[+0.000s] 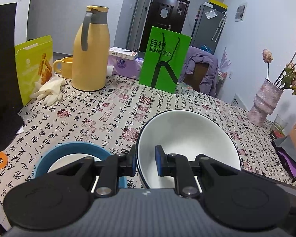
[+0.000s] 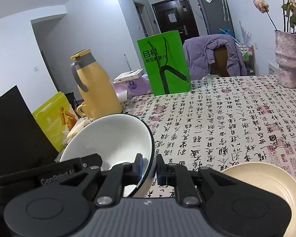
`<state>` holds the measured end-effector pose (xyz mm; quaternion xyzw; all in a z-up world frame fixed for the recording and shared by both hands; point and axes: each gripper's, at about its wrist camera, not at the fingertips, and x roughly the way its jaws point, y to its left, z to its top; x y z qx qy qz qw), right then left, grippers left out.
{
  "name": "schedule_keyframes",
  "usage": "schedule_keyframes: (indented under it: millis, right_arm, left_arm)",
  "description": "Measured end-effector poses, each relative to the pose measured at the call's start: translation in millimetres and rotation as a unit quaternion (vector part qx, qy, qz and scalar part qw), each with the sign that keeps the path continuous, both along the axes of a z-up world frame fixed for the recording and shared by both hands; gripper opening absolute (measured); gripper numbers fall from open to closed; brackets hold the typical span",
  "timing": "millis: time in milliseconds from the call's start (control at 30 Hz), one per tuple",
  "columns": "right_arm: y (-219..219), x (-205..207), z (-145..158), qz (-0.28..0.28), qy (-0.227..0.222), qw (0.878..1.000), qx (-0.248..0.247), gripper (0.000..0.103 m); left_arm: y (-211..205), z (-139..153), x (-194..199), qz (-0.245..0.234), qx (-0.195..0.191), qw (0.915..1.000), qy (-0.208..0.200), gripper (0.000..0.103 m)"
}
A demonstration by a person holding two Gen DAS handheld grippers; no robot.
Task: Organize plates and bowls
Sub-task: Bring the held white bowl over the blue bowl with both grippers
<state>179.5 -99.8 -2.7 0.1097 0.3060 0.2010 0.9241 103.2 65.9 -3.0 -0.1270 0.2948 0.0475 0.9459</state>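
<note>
A white bowl with a dark rim [image 1: 187, 136] hangs tilted over the patterned tablecloth, held from both sides. My left gripper [image 1: 146, 158] is shut on its left rim, one pad inside and one outside. In the right wrist view the same bowl [image 2: 112, 138] sits on the left, and my right gripper [image 2: 149, 165] is shut on its right rim. The left gripper's black body [image 2: 59, 173] shows beside the bowl there. A blue bowl with a white inside [image 1: 73, 154] rests on the table below my left gripper. A cream plate [image 2: 256, 181] lies at the lower right.
A yellow thermos jug [image 1: 90, 53] and a yellow mug [image 1: 64, 67], a green paper bag [image 1: 163, 61], white gloves [image 1: 49, 90] and a yellow-green bag [image 1: 35, 63] stand at the back. A pink vase with dried flowers [image 2: 287, 59] stands far right. A chair draped with a purple jacket [image 2: 215, 55] stands behind the table.
</note>
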Motion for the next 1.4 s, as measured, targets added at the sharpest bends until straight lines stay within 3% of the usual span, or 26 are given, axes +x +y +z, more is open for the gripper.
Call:
schedule_keyframes:
  millis: [1400]
  right_arm:
    - [57, -9, -12, 0.037, 0.009, 0.999, -0.016, 0.014]
  left_arm:
    - [55, -15, -25, 0.032, -0.021, 0.9992, 0.008, 0.018]
